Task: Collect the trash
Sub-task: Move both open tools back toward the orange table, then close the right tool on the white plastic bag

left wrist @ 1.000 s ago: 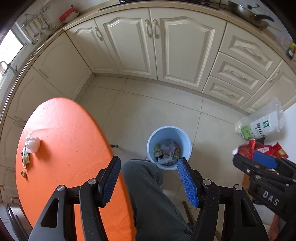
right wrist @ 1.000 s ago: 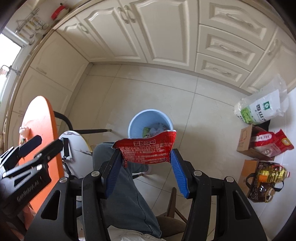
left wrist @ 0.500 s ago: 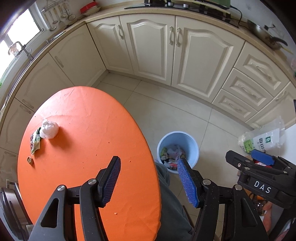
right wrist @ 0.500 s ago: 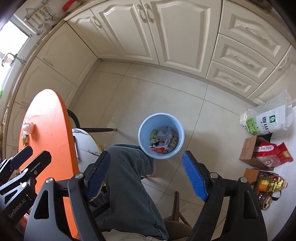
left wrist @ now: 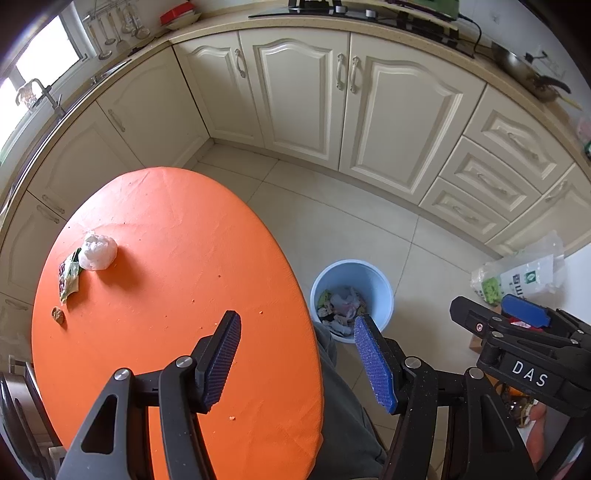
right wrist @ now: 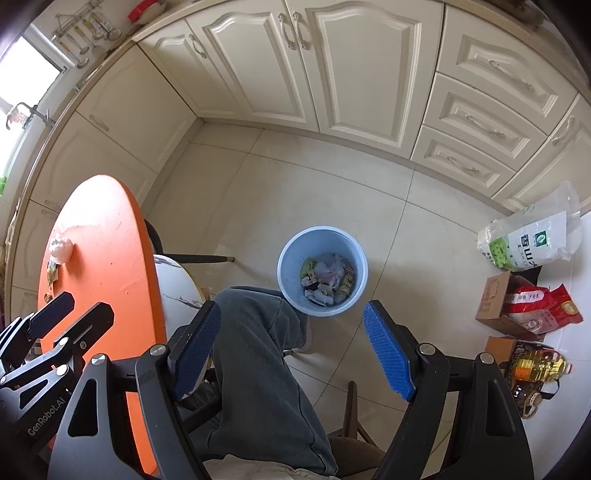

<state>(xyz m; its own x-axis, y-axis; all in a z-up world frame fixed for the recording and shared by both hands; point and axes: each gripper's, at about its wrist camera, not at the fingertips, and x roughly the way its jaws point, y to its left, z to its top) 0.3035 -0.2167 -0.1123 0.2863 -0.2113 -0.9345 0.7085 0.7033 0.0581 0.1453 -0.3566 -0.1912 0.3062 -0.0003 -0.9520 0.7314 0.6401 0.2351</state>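
Trash left on table [left wrist: 177, 236]: one wad [left wrist: 98, 252], one wrapper [left wrist: 68, 275], perhaps one crumb [left wrist: 57, 315].

red wrapper dropped, right gripper [right wrist: 291, 343] opened

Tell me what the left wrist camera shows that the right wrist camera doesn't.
Only the left wrist view shows the stovetop and pan on the counter.

Only the right wrist view shows the oil bottle and white stool.

Both show the orange table, white wad, green wrapper and blue bin.
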